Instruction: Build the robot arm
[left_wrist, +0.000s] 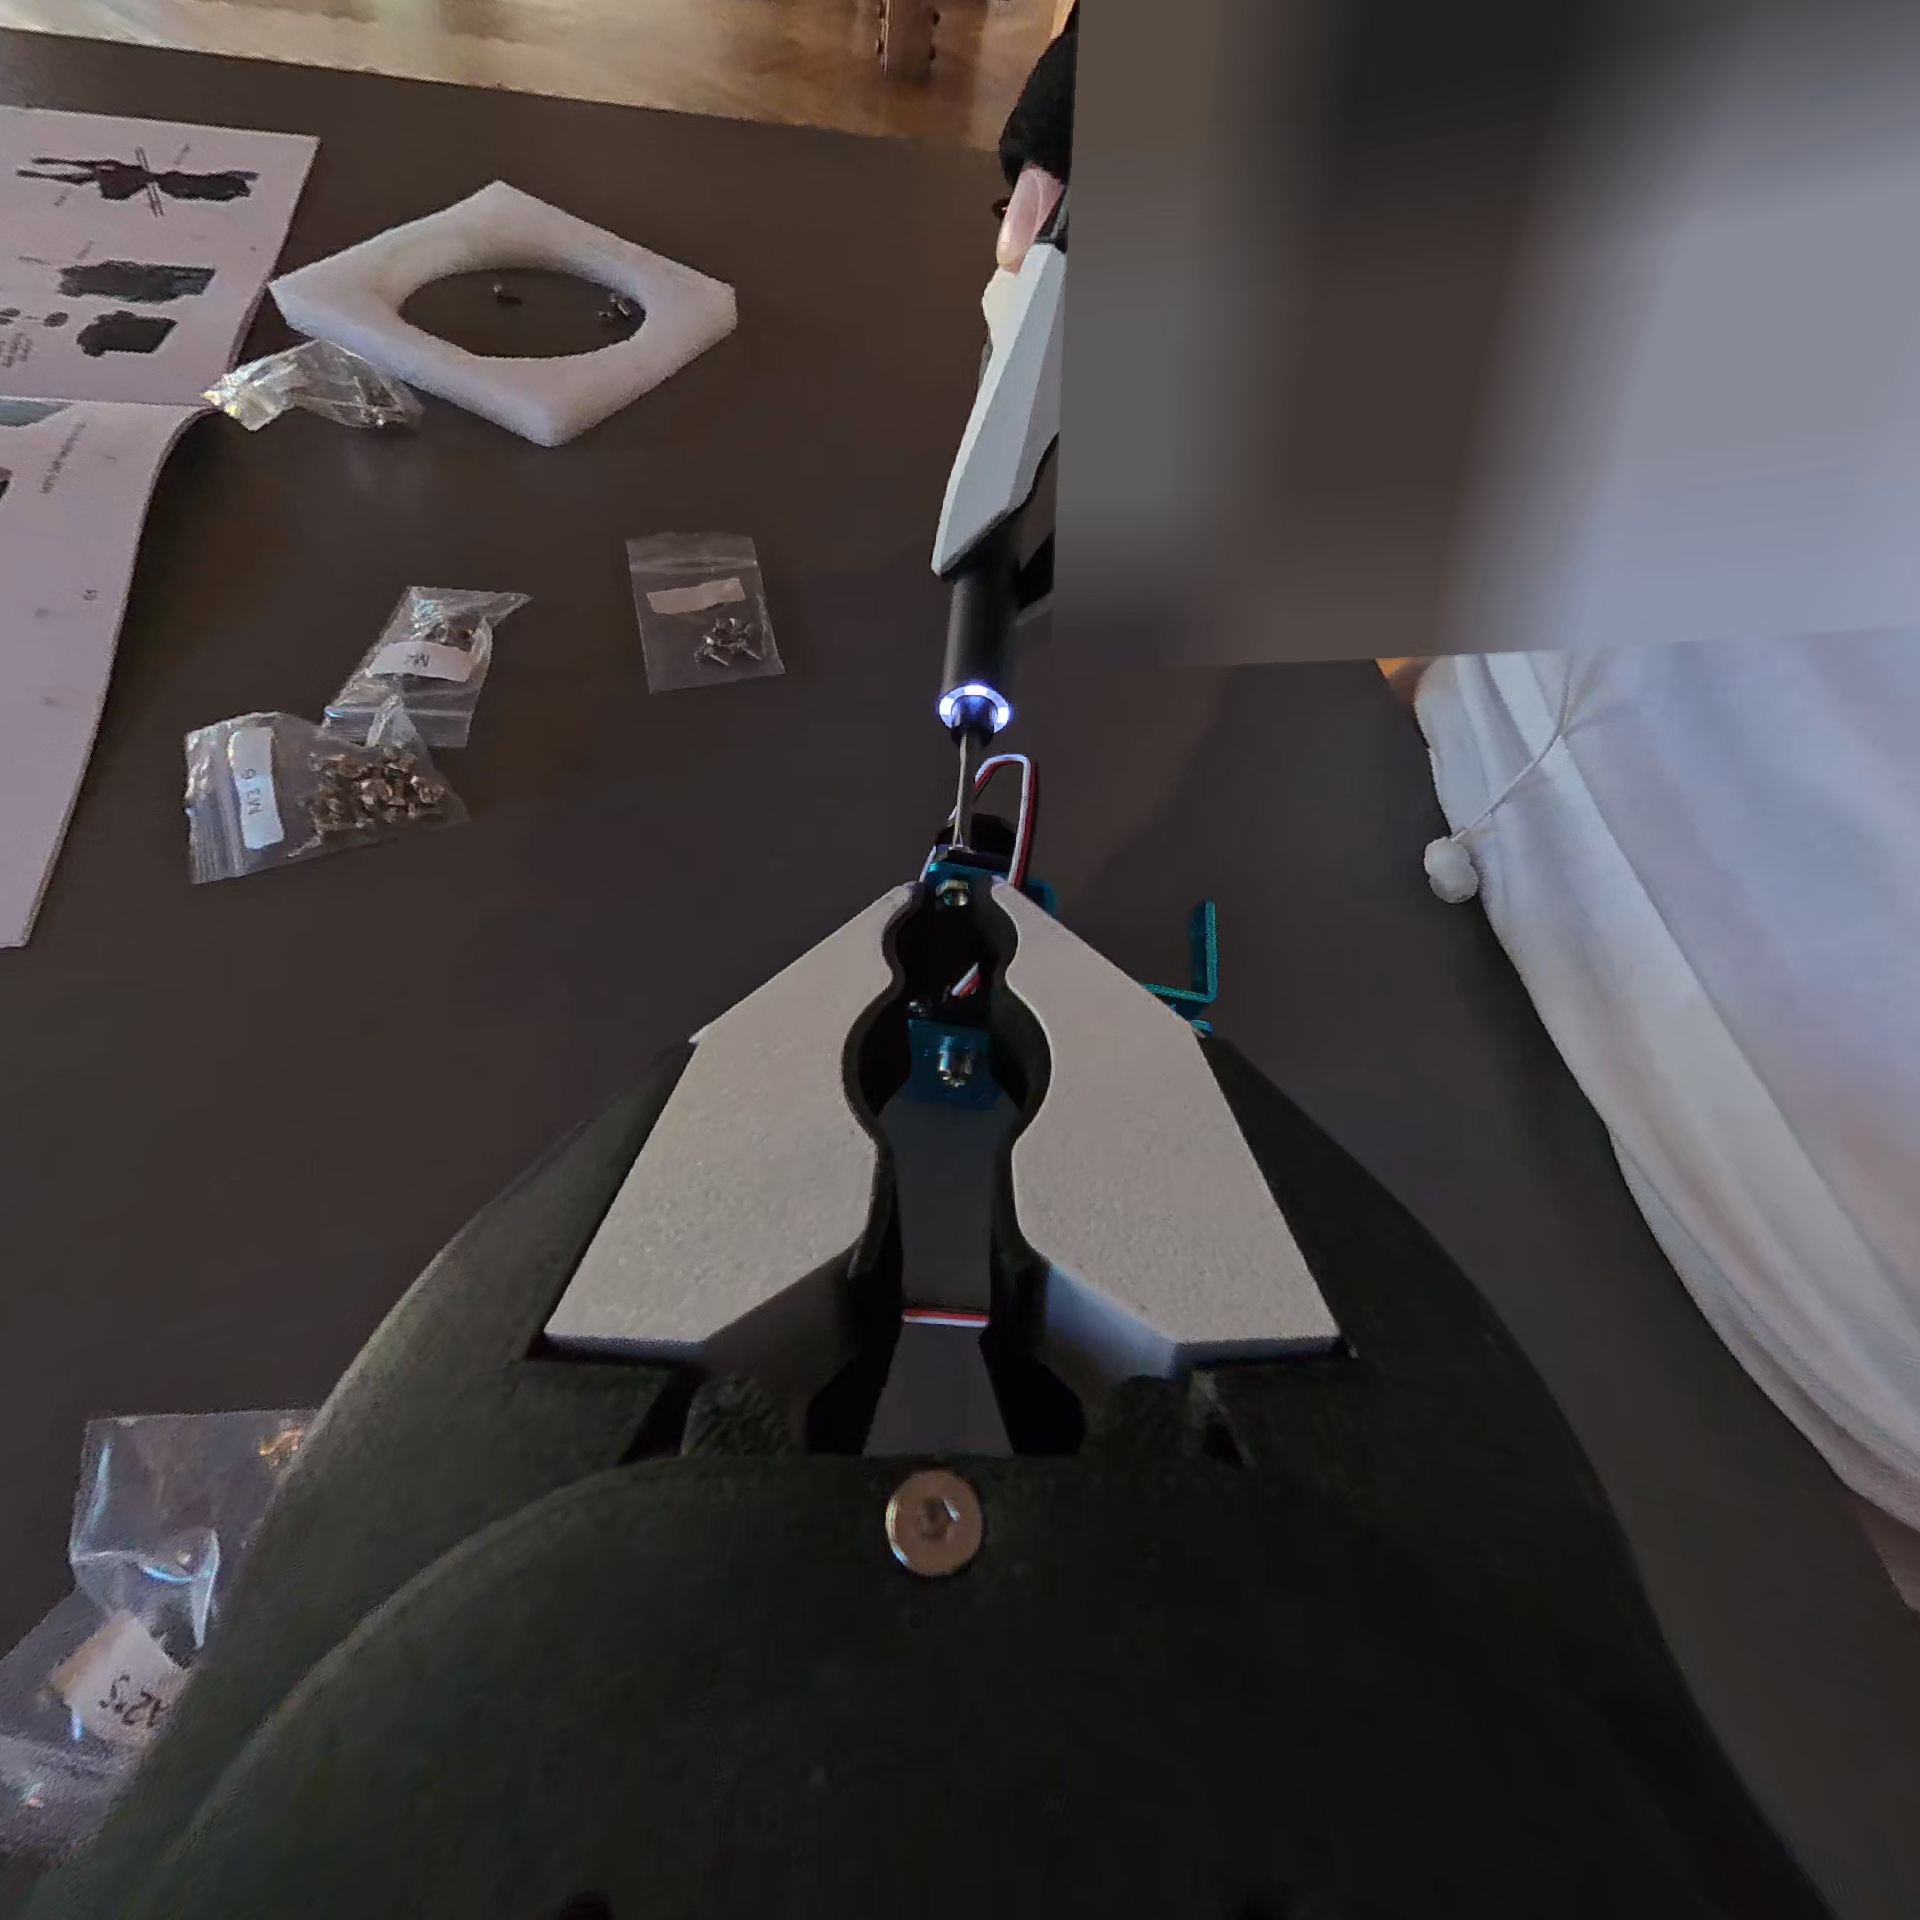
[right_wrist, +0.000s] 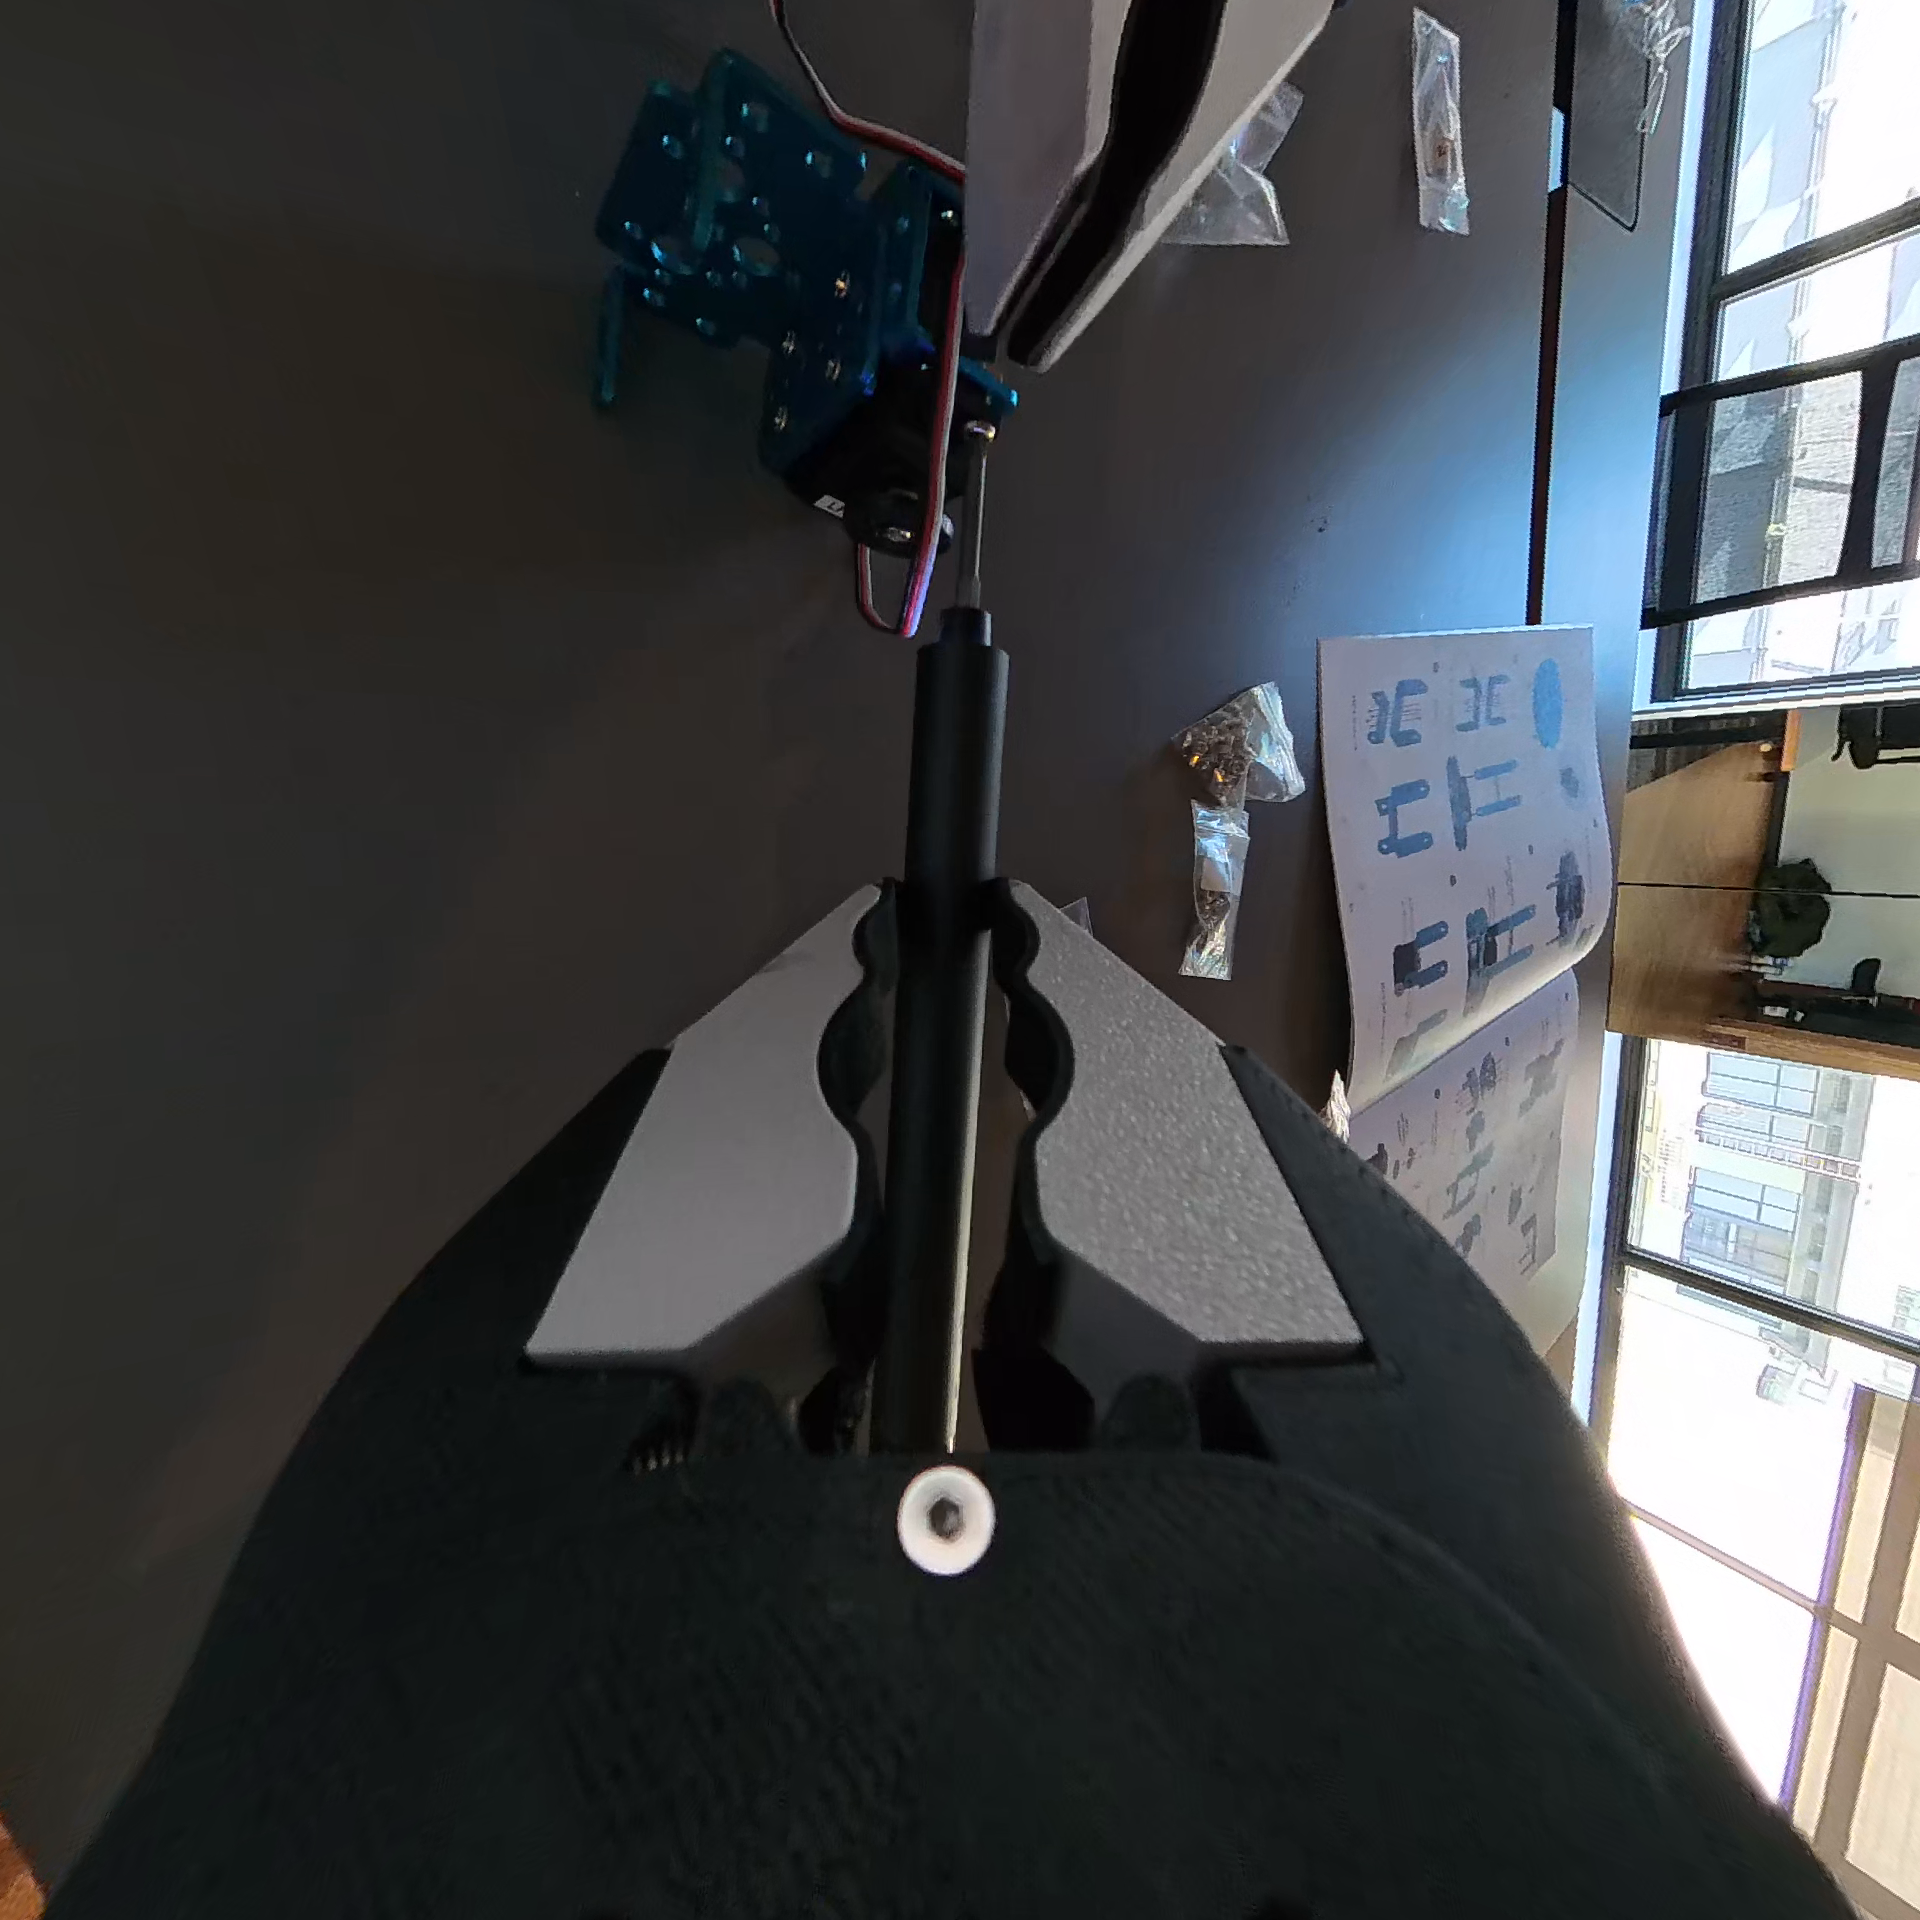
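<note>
Screwdriver (right_wrist: 951, 790) points lengthwise at bracket (right_wrist: 790, 281)

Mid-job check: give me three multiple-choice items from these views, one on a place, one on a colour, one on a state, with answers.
1. The white foam frame lies
A. on the table, left of the screwdriver
B. in a gripper
C. on the booklet

2. The bracket assembly is
A. red
B. blue
C. yellow

3. The right gripper is
A. open
B. shut on nothing
C. shut on the screwdriver

Answers:
1 A, it rests flat on the dark table.
2 B, its plates are blue.
3 C, both fingers clamp the black shaft.
</note>
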